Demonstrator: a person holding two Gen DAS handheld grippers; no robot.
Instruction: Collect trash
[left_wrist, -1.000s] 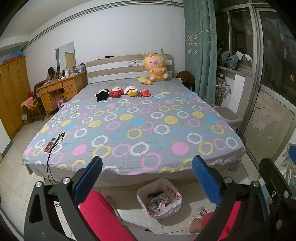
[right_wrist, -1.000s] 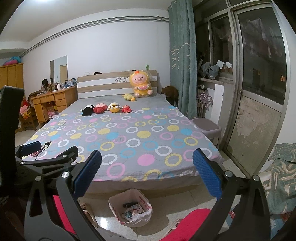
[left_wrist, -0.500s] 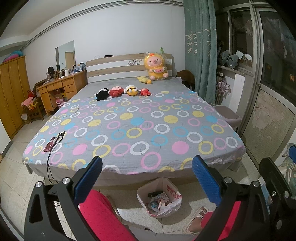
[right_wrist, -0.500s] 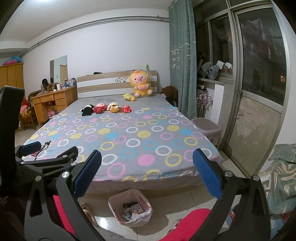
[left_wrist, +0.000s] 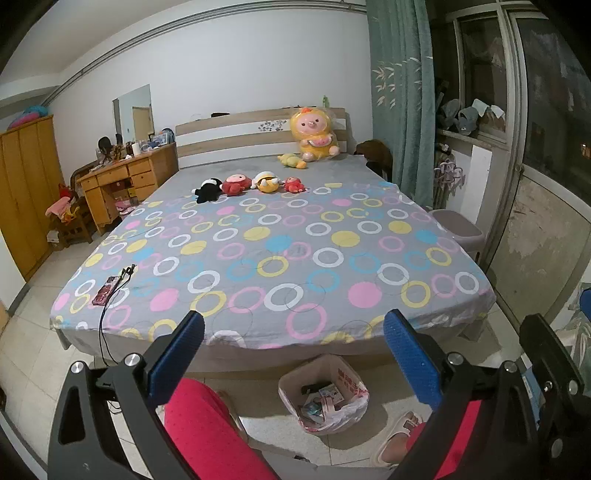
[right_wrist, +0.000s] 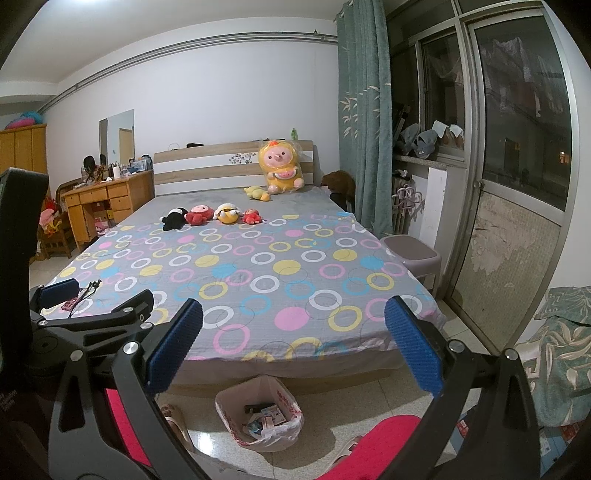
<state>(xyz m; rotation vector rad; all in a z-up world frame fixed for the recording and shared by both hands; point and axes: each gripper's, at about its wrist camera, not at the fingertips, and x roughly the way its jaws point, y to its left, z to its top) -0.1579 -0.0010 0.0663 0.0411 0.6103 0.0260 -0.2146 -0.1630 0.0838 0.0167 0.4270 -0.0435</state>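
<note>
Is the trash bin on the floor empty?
No, the trash bin by the foot of the bed already has wrappers and paper scraps inside its white bag.

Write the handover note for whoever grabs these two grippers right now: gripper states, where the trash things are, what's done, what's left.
Left gripper: open, holding nothing, raised at the foot of the bed.
Right gripper: open, holding nothing, beside the left one.
Trash bin: on the floor at the foot of the bed, lined with a white bag, some wrappers and packets already inside.
Done: nothing in hand; whether the bin's contents come from this run cannot be told.
Left: no loose trash shows on the bed. Only plush toys and a phone with cable lie there. Look elsewhere, then deal with the bag.
</note>
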